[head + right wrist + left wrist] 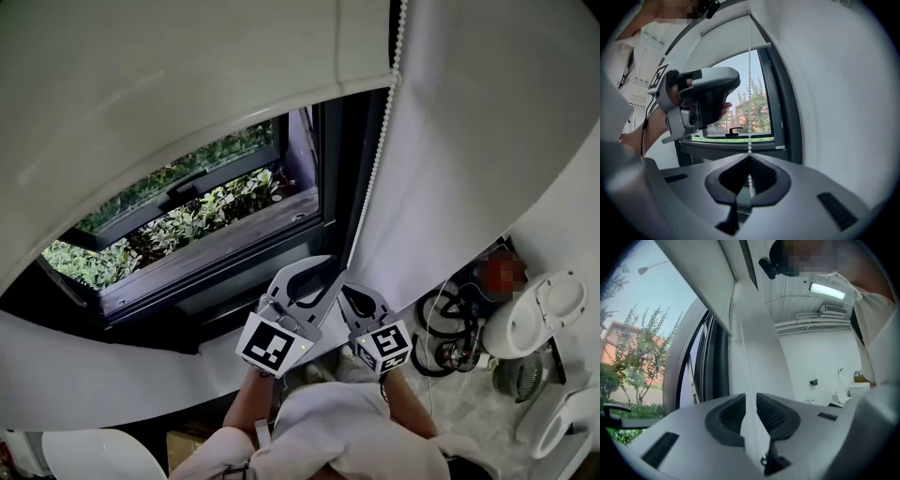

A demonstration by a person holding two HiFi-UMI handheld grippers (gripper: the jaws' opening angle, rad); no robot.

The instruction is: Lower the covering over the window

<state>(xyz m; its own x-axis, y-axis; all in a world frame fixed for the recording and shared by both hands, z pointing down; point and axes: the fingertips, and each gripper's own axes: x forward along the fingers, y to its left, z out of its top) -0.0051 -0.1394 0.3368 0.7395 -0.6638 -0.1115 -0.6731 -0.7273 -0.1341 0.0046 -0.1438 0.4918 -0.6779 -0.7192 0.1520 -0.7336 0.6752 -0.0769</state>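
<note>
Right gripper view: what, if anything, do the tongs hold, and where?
The right tongs pinch the bead chain partway along its hanging run; more beads dangle below.

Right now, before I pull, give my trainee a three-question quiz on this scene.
1. True or false: the right gripper is shut on the chain.
2. The jaws of the left gripper are: A) apart, B) together, C) out of view.
3. Does the blind fully cover the window?

Key: 1 true; 2 A; 3 no, the glass below the blind's bottom edge is uncovered.
</note>
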